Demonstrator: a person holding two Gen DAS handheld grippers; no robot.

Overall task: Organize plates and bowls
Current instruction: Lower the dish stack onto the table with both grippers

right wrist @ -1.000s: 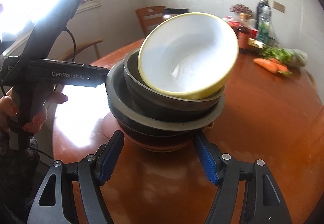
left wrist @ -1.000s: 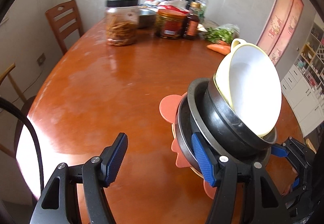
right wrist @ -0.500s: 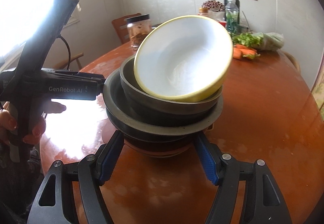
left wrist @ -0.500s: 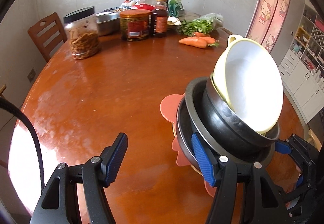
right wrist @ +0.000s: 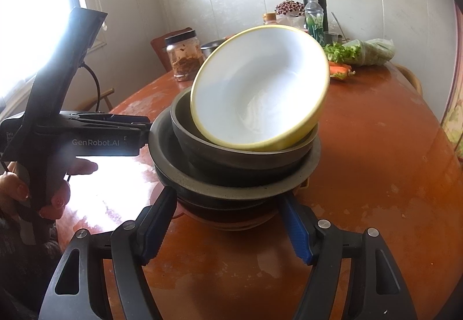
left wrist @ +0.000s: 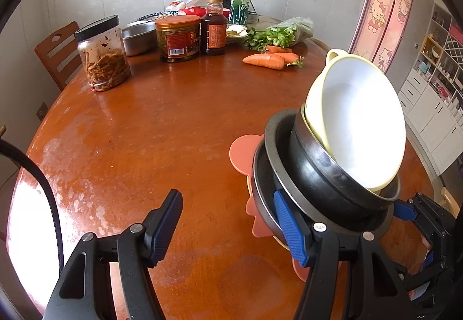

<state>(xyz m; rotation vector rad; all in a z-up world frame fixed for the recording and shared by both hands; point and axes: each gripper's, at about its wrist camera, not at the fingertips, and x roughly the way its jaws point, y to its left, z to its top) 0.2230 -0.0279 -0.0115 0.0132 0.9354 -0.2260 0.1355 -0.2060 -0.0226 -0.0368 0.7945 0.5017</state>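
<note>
Hand-held gripper, right point(right wrist: 228, 197): clamped on base of bowl stack point(right wrist: 231, 178). Left hand-held gripper point(left wrist: 225, 198): half open, empty, pad touching stack at 3 o'clock, over worktop point(left wrist: 144, 132).

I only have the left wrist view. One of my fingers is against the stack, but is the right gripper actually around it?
Observer: Yes. The right gripper straddles the stack at its lowest dark bowls, one pad on each side.
Operator: Is the white bowl seated?
Observer: No. The white bowl leans tilted inside the black bowl.
Operator: Where does my finger touch?
Observer: The left gripper appears to meet the wide grey dish at its rim.
</note>
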